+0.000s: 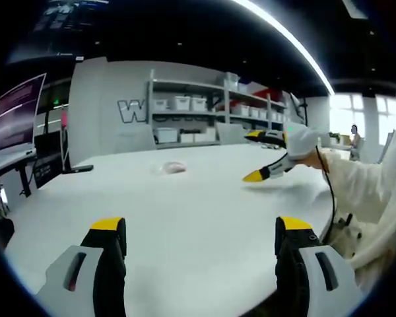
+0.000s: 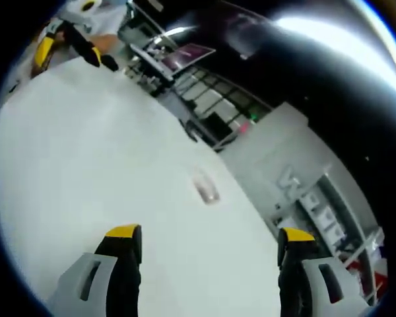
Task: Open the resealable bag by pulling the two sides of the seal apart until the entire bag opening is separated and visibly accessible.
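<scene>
A broad white table (image 1: 198, 205) runs across the room. Behind it stands a white wall (image 1: 105, 112) bearing a large letter W (image 1: 131, 110), next to metal shelving (image 1: 204, 112) stacked with white storage bins (image 1: 181, 103). A monitor (image 1: 16, 115) glows at the left, bright windows (image 1: 356, 115) sit at the right, and a long curved ceiling light strip (image 1: 284, 36) crosses the dark ceiling.

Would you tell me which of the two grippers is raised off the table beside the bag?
The right gripper, held in a gloved hand, hangs above the white table right of the bag, jaws apart.
</scene>
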Tool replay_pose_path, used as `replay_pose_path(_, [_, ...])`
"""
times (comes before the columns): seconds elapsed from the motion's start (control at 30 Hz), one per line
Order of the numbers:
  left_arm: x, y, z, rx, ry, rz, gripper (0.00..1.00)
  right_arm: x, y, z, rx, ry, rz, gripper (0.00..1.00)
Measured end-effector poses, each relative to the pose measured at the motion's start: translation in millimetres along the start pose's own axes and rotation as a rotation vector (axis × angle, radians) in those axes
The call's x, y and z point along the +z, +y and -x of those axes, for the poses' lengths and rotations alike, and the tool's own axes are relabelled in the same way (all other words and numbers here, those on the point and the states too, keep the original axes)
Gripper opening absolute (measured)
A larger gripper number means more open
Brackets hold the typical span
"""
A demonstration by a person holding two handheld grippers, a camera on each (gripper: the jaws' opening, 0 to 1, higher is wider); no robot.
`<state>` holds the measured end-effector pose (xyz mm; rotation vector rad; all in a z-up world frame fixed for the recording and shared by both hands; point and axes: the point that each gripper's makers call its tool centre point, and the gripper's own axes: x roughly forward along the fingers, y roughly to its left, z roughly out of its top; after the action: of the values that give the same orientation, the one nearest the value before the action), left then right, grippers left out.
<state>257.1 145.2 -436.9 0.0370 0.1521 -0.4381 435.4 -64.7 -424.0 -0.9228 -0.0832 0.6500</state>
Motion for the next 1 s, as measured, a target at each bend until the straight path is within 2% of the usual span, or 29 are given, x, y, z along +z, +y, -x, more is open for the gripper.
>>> replay_pose_path(0.63, [-3.5,2.9,-1,0.005,0.014,-0.004,0.93,2.3,-4,-16,-0.017,-0.016,0.004,0.85])
replay_pose_path(1.0, [-3.7,0.4,-2,0.001,0.016,-0.003,0.92,9.3,-2,-26,-0.014,-0.027,0.050,0.84])
